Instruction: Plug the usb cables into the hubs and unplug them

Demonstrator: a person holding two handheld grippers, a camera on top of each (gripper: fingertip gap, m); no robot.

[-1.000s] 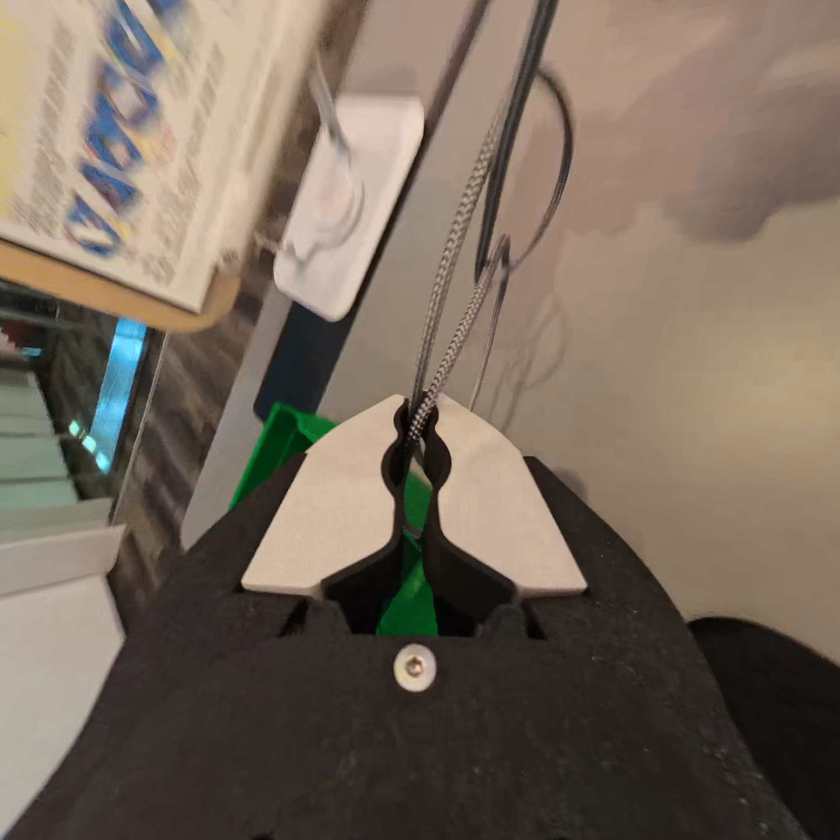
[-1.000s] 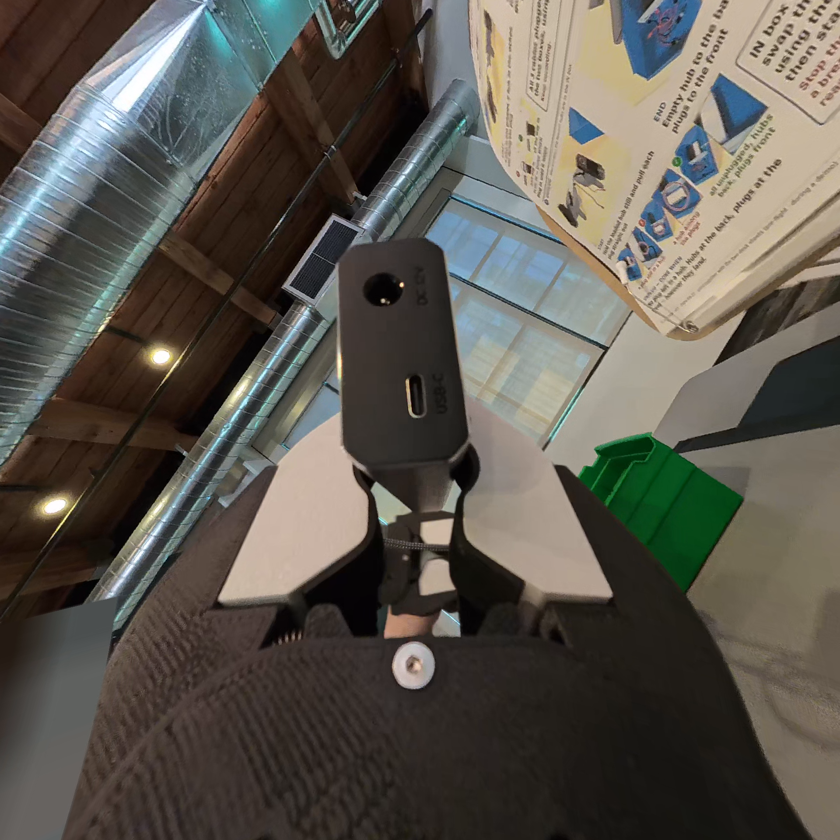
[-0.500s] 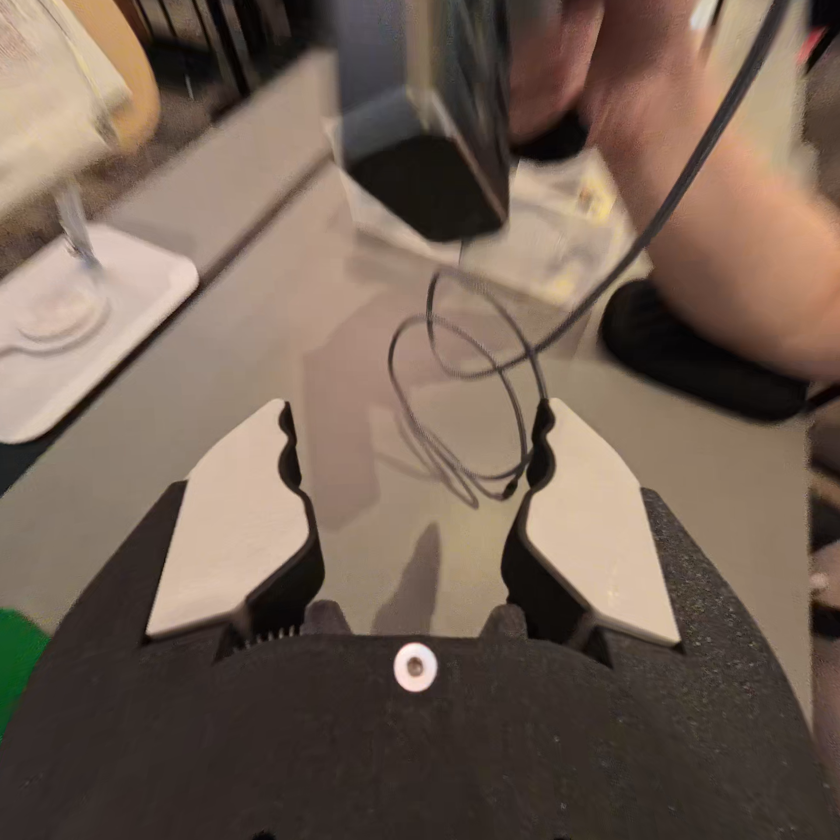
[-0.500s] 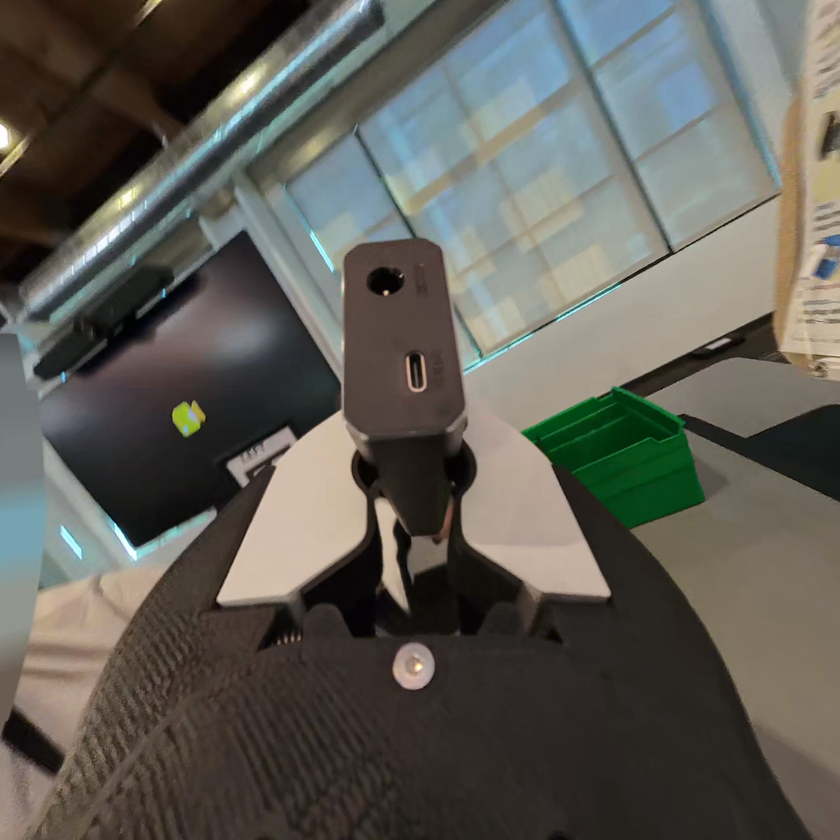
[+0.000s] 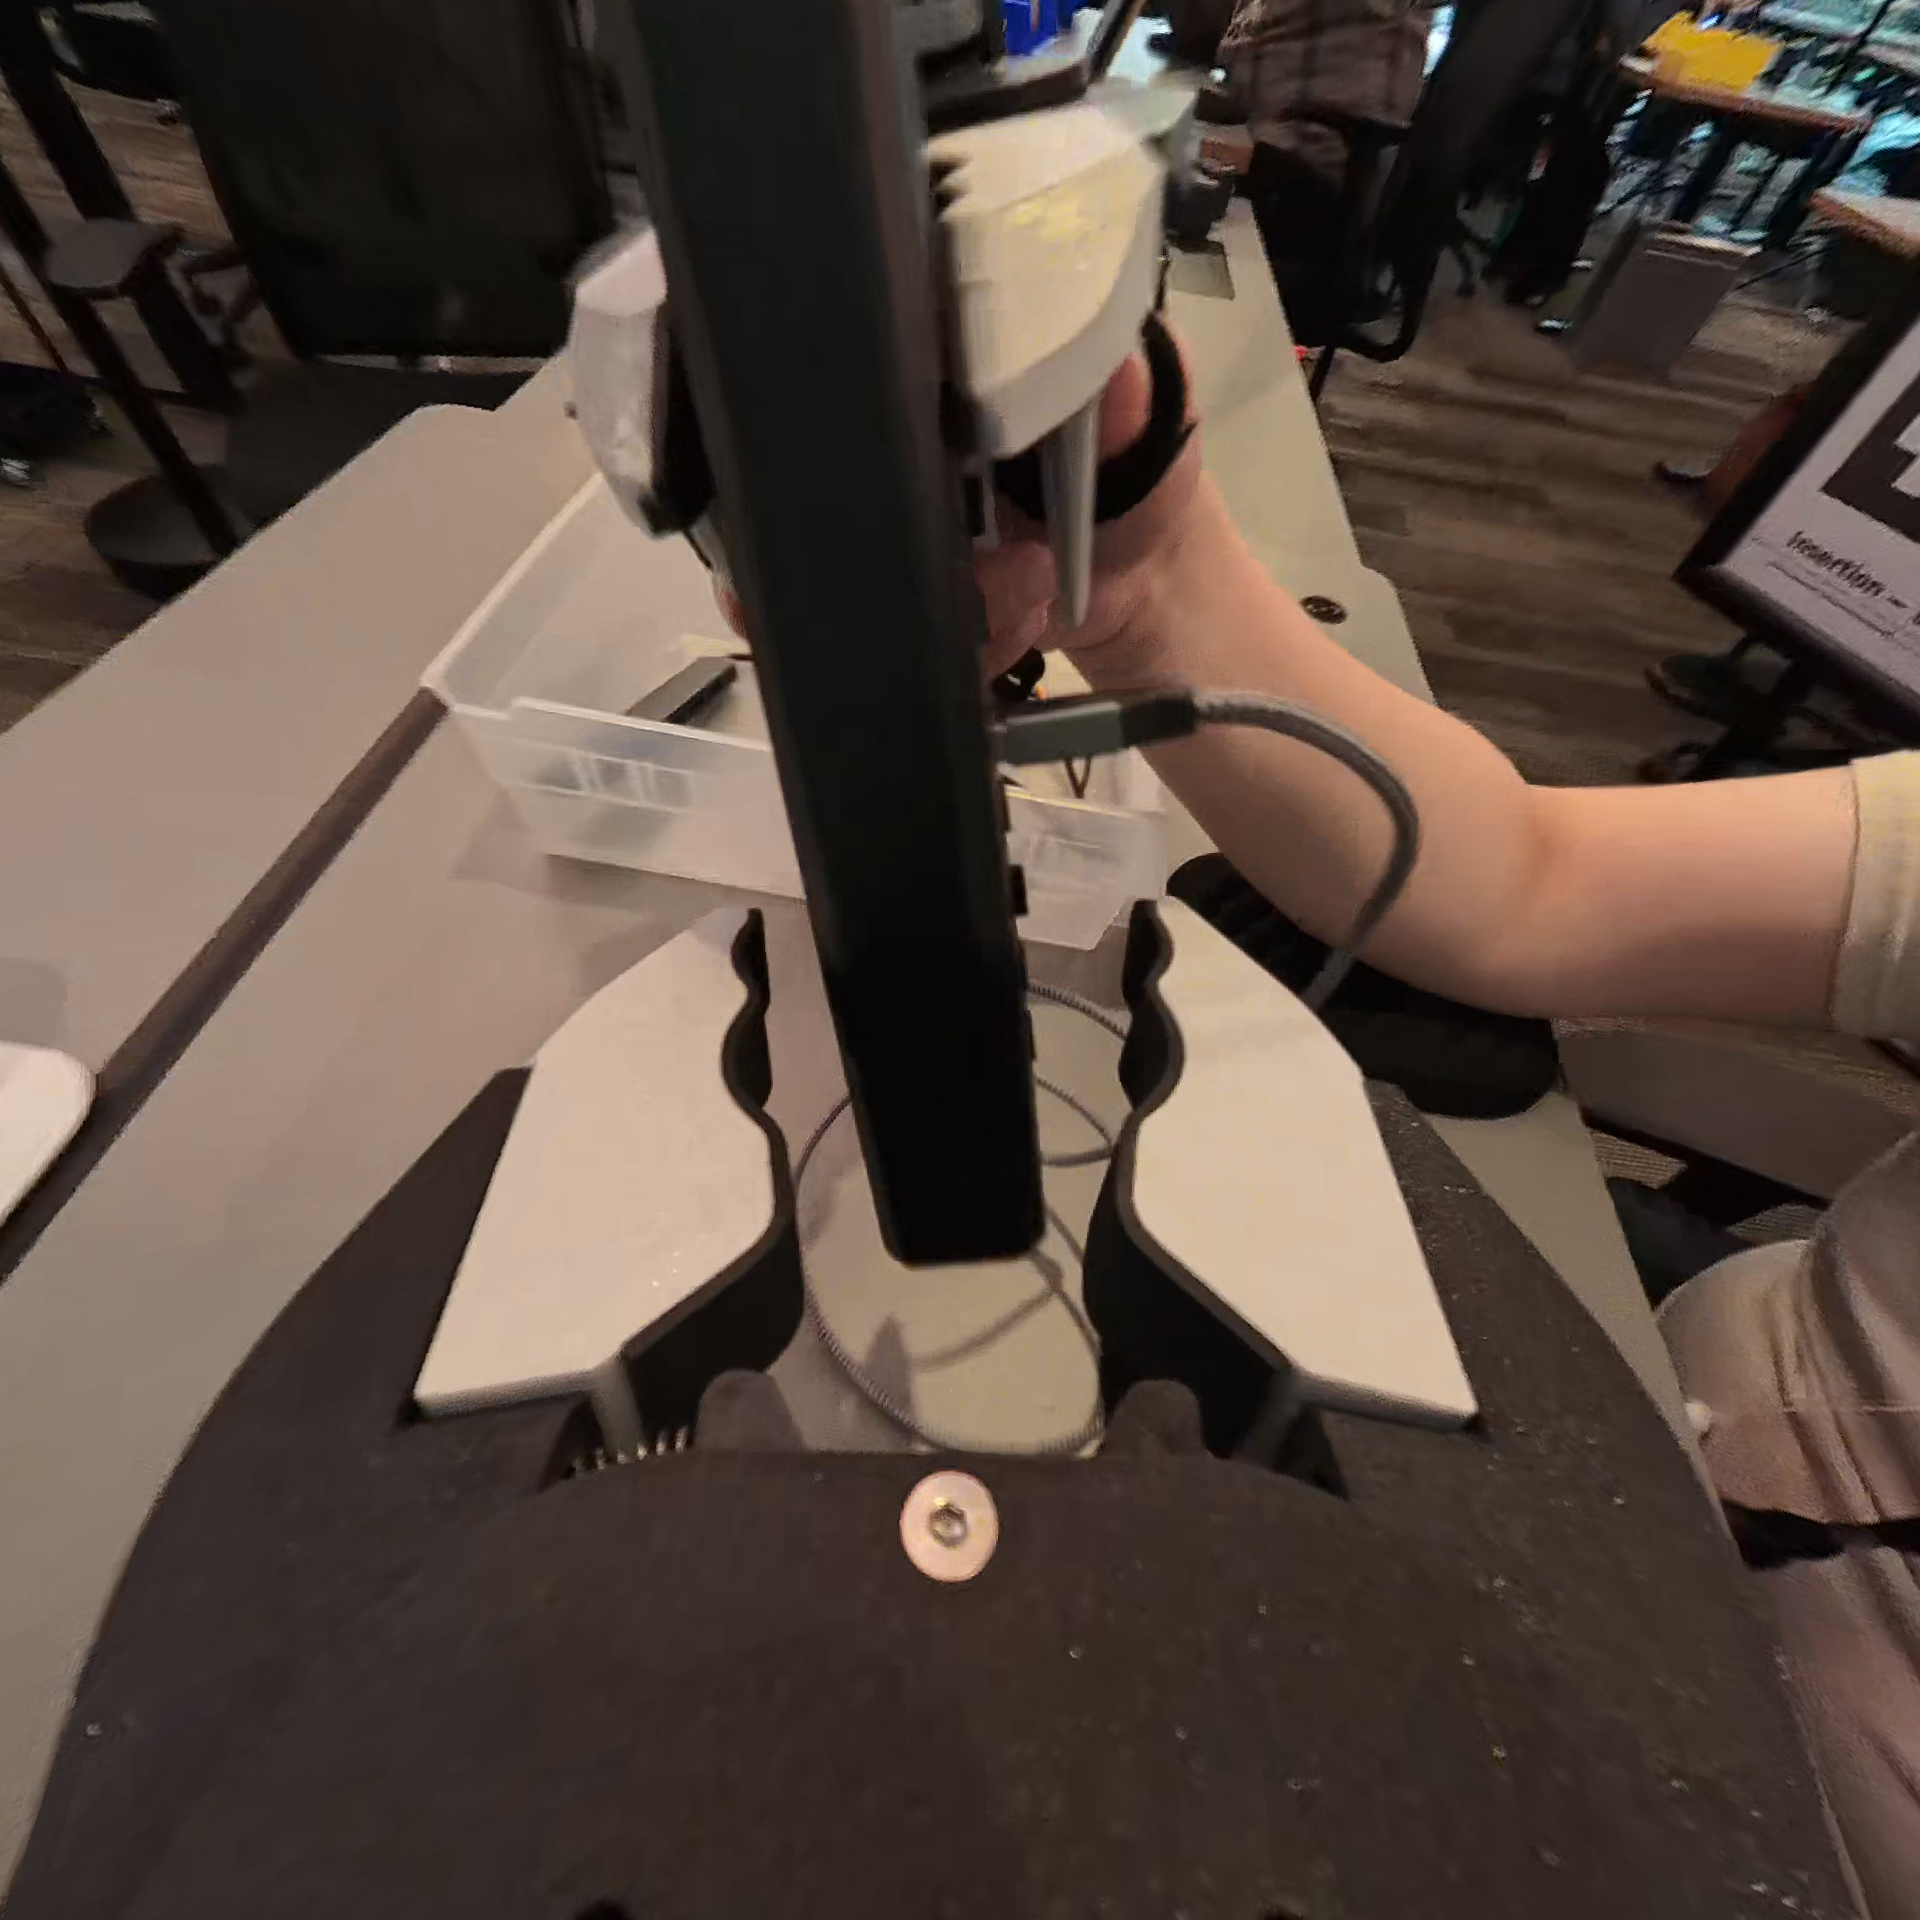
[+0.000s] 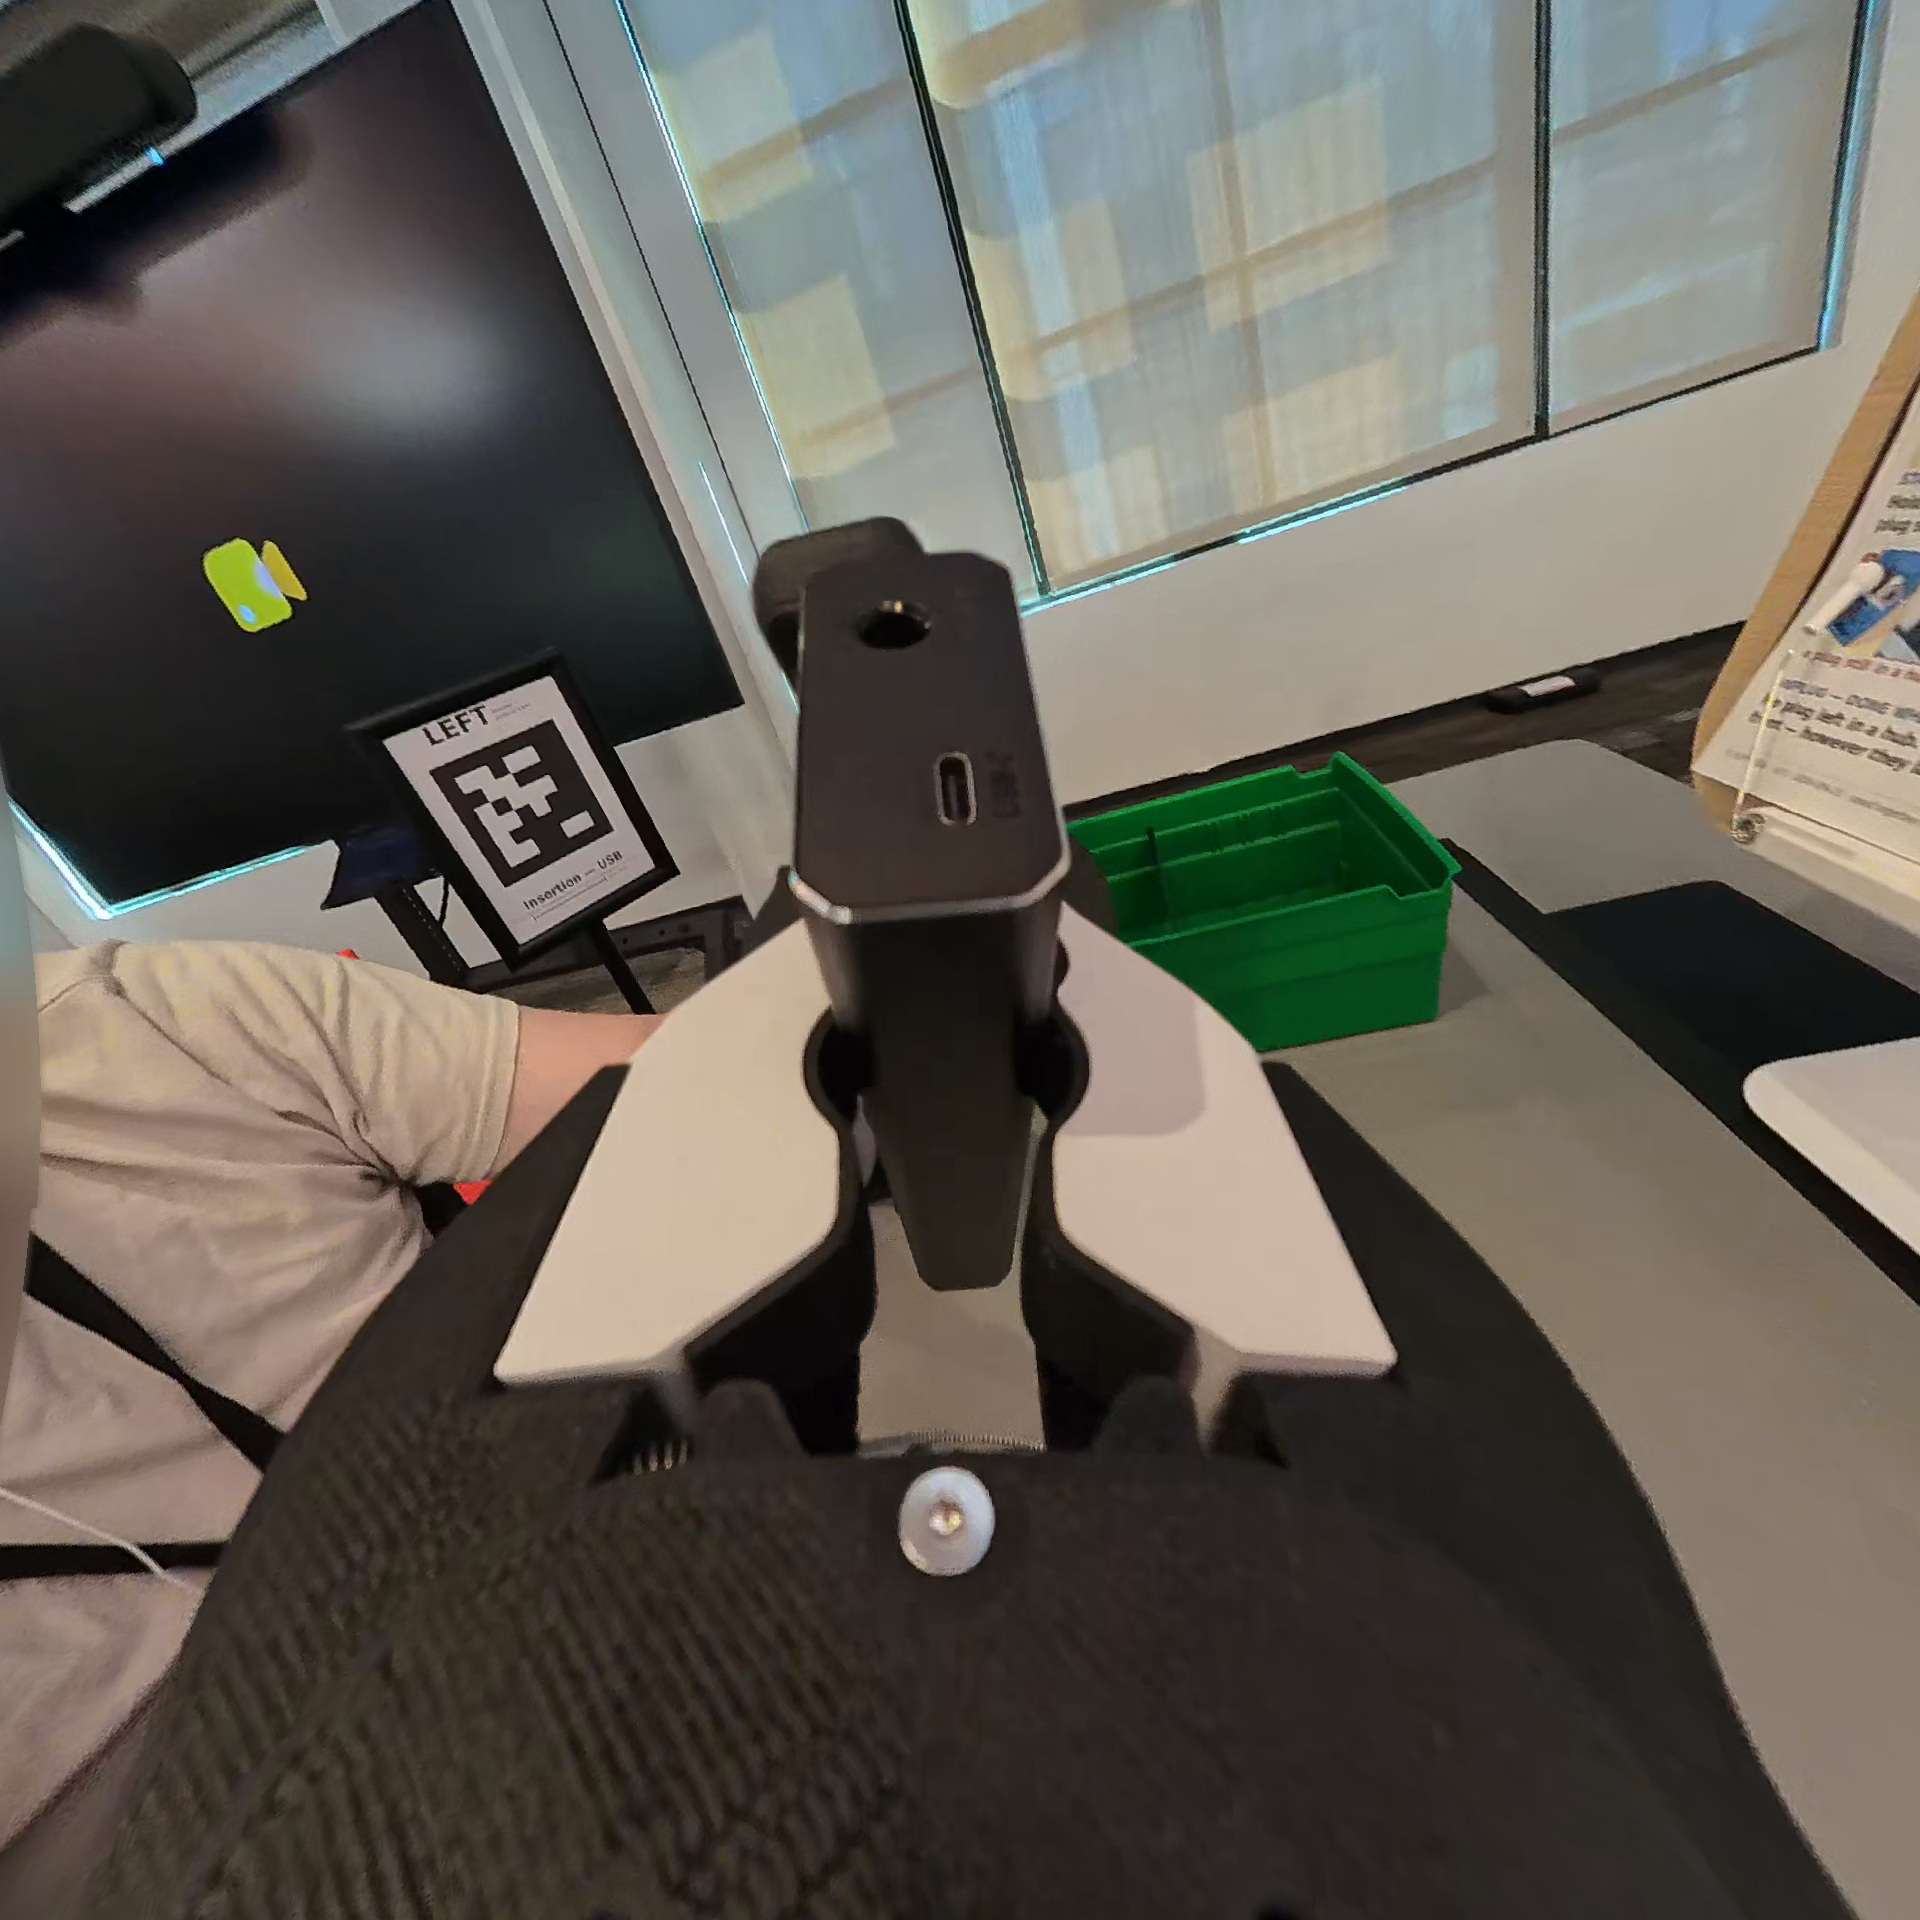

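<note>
Two grippers are seen over a grey table (image 5: 312,883). The hub (image 6: 925,831) is pinched by the right gripper (image 6: 940,1070), mid-frame, against windows (image 6: 1299,260) and a dark screen (image 6: 260,416). The left gripper (image 5: 940,997) is spread wide around the hub's end, nothing gripped. A cable (image 5: 1299,748) is plugged into its side. A green bin (image 6: 1278,914) sits right, a clear tray (image 5: 623,769) upper middle.

we're looking at an open-plan office or lab: a big dark wall screen (image 6: 312,436) and tall windows (image 6: 1247,260) are standing beyond the right jaws, while grey desks (image 5: 260,675) and dark office chairs (image 5: 395,156) are spreading out past the left jaws.
</note>
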